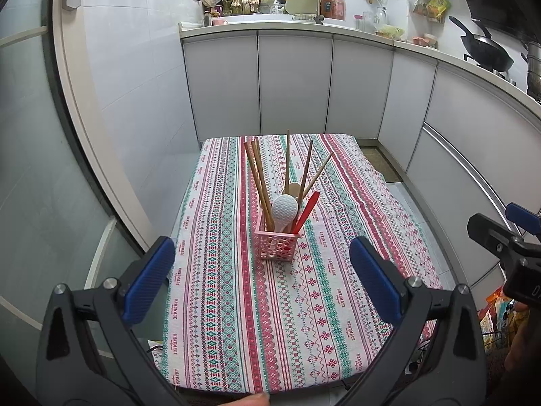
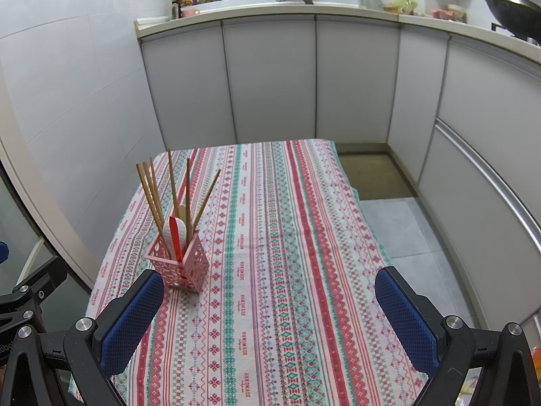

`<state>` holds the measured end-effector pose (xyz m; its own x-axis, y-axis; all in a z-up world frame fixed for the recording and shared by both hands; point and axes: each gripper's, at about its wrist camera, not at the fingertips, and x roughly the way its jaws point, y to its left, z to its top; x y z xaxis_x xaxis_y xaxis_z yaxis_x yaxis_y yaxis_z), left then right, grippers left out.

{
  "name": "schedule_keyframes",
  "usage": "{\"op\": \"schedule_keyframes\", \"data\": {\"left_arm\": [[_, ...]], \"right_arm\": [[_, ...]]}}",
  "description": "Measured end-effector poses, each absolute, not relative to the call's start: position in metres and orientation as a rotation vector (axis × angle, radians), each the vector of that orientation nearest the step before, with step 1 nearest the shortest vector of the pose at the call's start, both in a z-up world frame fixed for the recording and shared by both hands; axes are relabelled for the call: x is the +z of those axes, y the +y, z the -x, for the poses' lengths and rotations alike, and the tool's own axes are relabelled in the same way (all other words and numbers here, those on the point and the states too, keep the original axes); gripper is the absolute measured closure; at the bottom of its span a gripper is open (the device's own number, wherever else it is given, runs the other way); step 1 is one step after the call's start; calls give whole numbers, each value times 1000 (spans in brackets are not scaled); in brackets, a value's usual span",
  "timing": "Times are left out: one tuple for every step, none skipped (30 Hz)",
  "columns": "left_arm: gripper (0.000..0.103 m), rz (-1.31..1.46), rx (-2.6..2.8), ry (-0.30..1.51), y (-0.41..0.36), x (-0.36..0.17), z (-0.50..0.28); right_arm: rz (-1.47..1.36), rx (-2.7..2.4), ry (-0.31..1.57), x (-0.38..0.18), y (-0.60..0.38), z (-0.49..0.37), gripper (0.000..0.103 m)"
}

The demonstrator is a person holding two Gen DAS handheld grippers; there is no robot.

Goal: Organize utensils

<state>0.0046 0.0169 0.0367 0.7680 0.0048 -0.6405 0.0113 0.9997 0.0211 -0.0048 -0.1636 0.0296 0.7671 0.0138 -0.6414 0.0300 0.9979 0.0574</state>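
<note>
On the "HANDMADE"-printed tablecloth (image 1: 236, 304) I see the pink utensil holder (image 1: 278, 242) with chopsticks (image 1: 260, 182); left gripper (image 1: 262, 272) and right gripper (image 2: 270, 314) both spread, empty.

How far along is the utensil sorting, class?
Done: chopsticks, white spoon and red utensil all stand in the pink holder. In hand: nothing; left gripper and right gripper are open. Left: no loose utensils show on the tablecloth.

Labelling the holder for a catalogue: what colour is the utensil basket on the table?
Pink, with cut-out holes in its walls: the basket shows best in the left wrist view.
</note>
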Motion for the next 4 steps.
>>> {"op": "schedule_keyframes", "data": {"left_arm": [[0,-25,-2,693,17,36,-4],[0,-25,-1,690,16,36,-4],[0,-27,0,685,17,37,-4],[0,-27,2,682,16,37,-4]], "right_arm": [[-66,-9,697,29,-163,5,1],[-65,-8,698,29,-163,4,1],[-65,-8,698,29,-163,4,1],[-65,-7,699,29,-163,4,1]]}}
